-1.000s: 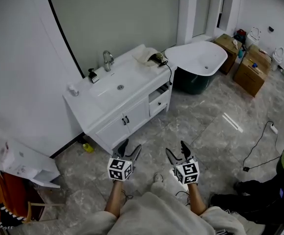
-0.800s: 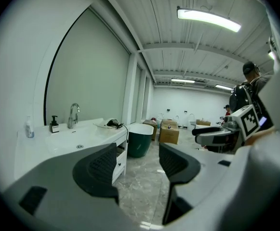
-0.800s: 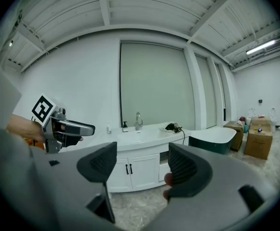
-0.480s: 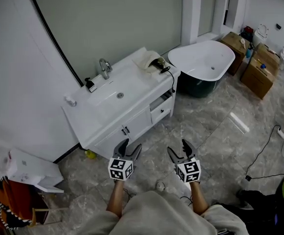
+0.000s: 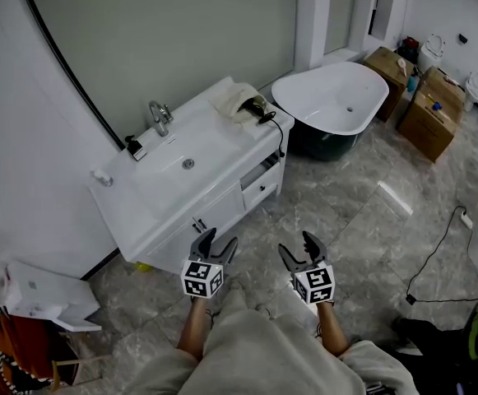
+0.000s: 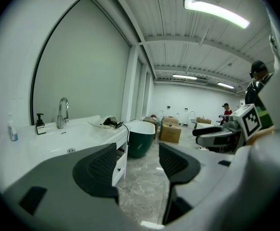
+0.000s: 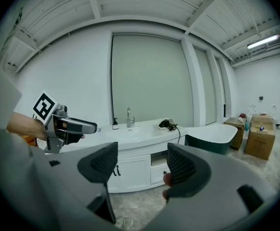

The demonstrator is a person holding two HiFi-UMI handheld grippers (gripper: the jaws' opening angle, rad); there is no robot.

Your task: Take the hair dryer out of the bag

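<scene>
Nothing's begun: my left gripper (image 5: pixel 218 242) and right gripper (image 5: pixel 299 247) hang empty, jaws apart, well away from the hair dryer (image 5: pixel 257 108), untouched in its bag (image 5: pixel 232 99) on the vanity (image 5: pixel 232 135).

Three cameras, one bathroom.
Head view stares steeply down from high over the table (image 5: pixel 222 151) and bathtub (image 5: pixel 329 93); the views behind left claw (image 5: pixel 219 239) and right claw (image 5: pixel 296 245) ride low, level, well back, facing that same table and bathtub.

Sink cabinet (image 5: pixel 226 196) now nearer left gripper (image 5: pixel 217 241).
</scene>
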